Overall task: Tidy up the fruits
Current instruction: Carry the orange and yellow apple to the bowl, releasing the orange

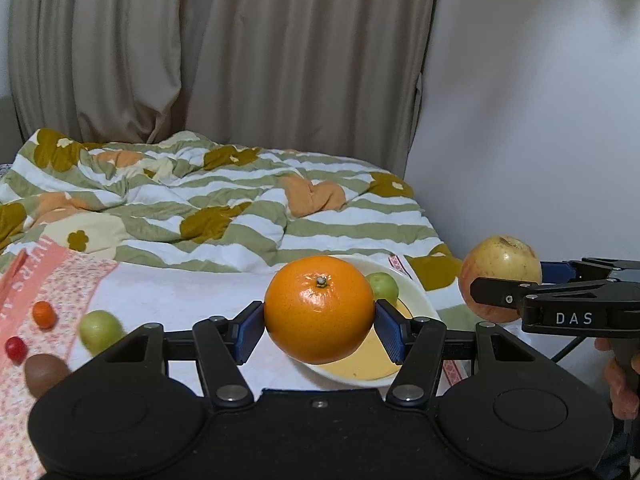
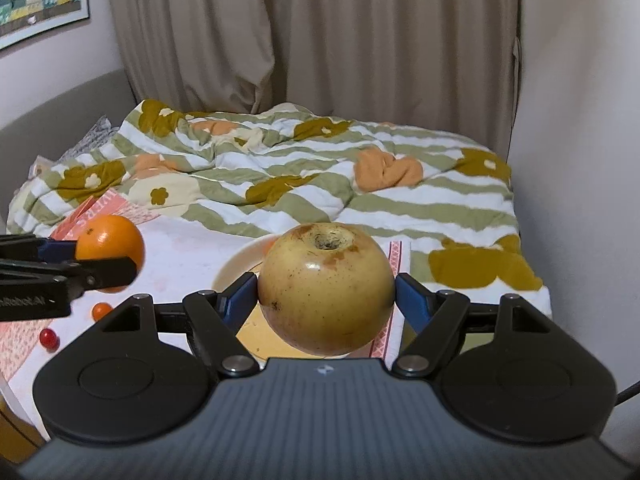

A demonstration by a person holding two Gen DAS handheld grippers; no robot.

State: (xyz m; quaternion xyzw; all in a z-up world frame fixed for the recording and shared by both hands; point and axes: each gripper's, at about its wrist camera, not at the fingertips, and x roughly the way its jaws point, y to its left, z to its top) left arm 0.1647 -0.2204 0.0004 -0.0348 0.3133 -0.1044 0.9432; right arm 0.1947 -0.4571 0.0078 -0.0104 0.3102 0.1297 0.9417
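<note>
My left gripper (image 1: 319, 326) is shut on a large orange (image 1: 319, 309), held in the air above a cream plate (image 1: 416, 300). A green grape (image 1: 383, 286) lies on that plate. To the right, my right gripper (image 2: 326, 300) is shut on a yellow-red apple (image 2: 325, 286), also held above the plate (image 2: 232, 270). Each gripper shows from the side in the other's view: the apple (image 1: 500, 264) at the right, the orange (image 2: 110, 240) at the left.
On the white and pink patterned cloth (image 1: 168, 292) lie a green fruit (image 1: 100, 330), a small orange fruit (image 1: 43, 314), a red cherry tomato (image 1: 16, 347) and a brown kiwi (image 1: 44, 374). A striped flowered quilt (image 1: 240, 208) covers the bed behind. A hand (image 1: 618, 380) holds the right gripper.
</note>
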